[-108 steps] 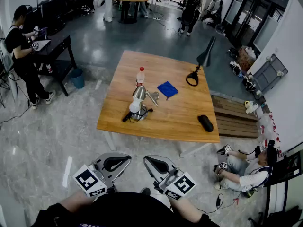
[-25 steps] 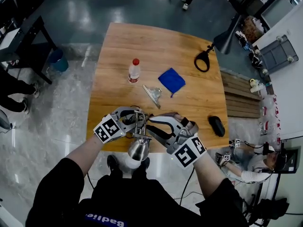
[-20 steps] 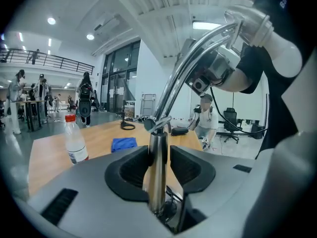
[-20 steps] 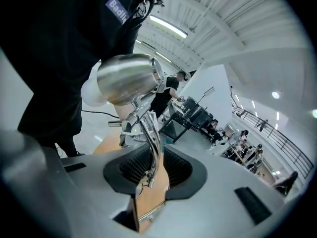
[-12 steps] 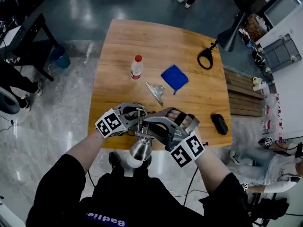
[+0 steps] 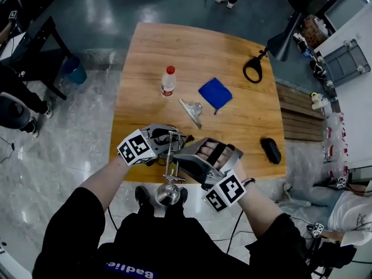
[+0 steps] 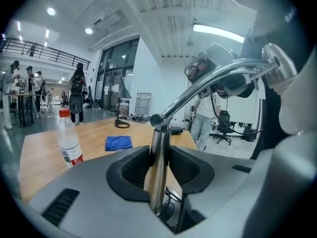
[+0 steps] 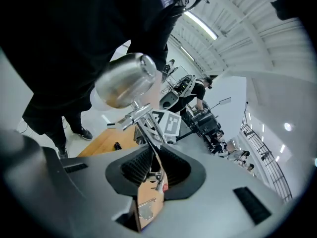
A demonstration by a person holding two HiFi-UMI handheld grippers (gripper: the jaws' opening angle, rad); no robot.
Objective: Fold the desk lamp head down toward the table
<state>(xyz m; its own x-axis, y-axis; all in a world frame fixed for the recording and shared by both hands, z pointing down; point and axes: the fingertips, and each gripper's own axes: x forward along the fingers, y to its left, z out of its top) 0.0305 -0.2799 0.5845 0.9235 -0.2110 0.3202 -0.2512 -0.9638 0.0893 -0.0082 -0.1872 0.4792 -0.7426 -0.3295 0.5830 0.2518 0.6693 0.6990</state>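
A chrome desk lamp stands at the near edge of the wooden table. My left gripper is shut on its upright post, both pads pressing the tube. To the right of that, my right gripper is shut on the thin jointed lamp arm close to the head. The lamp head, a chrome shade, hangs past the table's front edge, close to my body. The lamp's base is hidden under the grippers.
Farther back on the table are a water bottle, a blue cloth, a small metal piece and a black mouse near the right edge. A black lamp with a ring base stands at the far right corner.
The lamp head has swung lower in front of the table edge. My right gripper rolled and sank with the arm in it. The left gripper stayed on the post.
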